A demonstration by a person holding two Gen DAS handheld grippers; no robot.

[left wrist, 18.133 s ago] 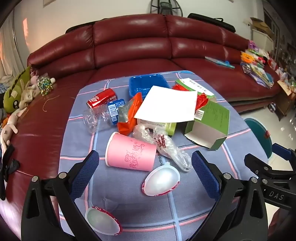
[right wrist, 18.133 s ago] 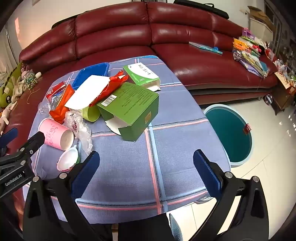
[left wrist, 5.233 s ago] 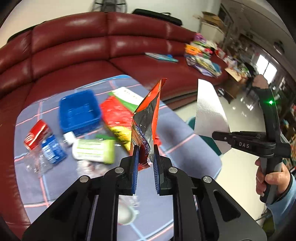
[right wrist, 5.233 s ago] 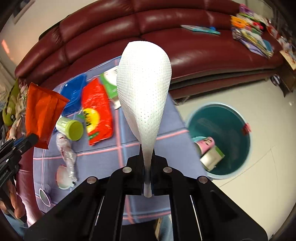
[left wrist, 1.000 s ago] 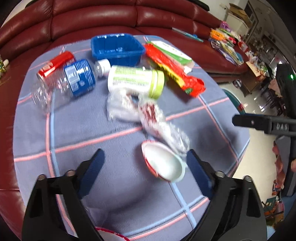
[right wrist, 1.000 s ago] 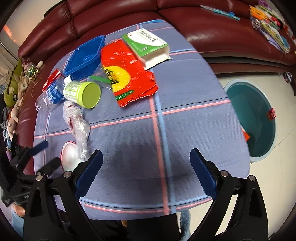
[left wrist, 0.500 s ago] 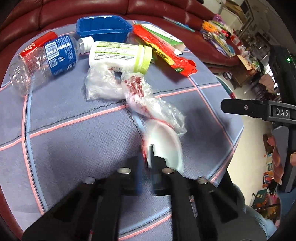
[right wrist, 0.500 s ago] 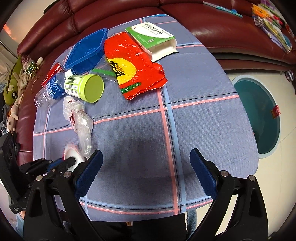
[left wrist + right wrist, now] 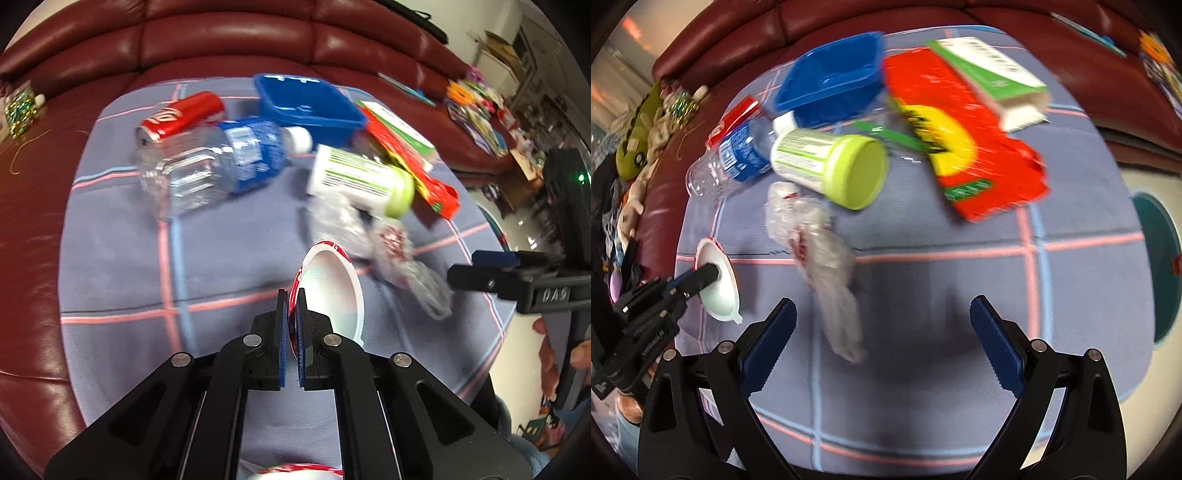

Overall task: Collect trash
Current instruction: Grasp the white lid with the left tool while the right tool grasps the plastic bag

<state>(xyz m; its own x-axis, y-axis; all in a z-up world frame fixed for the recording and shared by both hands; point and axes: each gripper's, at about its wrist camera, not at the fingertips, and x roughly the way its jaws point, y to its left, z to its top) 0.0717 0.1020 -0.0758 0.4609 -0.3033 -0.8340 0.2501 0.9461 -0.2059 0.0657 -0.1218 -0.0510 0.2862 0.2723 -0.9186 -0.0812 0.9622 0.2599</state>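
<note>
Pinching the rim of a white cup lid [image 9: 334, 291], the left gripper [image 9: 291, 332] has its jaws nearly together on the lid's red edge; the lid stands on edge, tilted up off the cloth [image 9: 122, 266], reaching toward 12 o'clock from the pads. In the right wrist view the same lid [image 9: 718, 284] sits at 9 o'clock, with the left tool's tip across it.

The right gripper [image 9: 882, 339] is spread wide with nothing between its pads. A crumpled clear wrapper [image 9: 822, 258] lies just ahead of it at about 11 o'clock, its long axis running from 11 toward the left pad, tail end nearest. This gripper looks nearer to the wrapper than the left, which is already occupied. The bin [image 9: 1158, 266] shows at 3 o'clock, off the cloth's edge on the floor, so the lid's carry probably runs that way.

Further out, counted from the right wrist view: one green-capped tub [image 9: 831, 166] on its side, cap facing the camera; one clear bottle [image 9: 738, 158] with a blue label at 10 o'clock; one red can [image 9: 735, 118] behind it; one blue tray [image 9: 831, 81] at 12; one red snack bag [image 9: 960, 136] at 1 o'clock; one green box [image 9: 990, 74] beyond it. A second lid's edge [image 9: 295, 470] peeks in at 6 o'clock in the left view.
</note>
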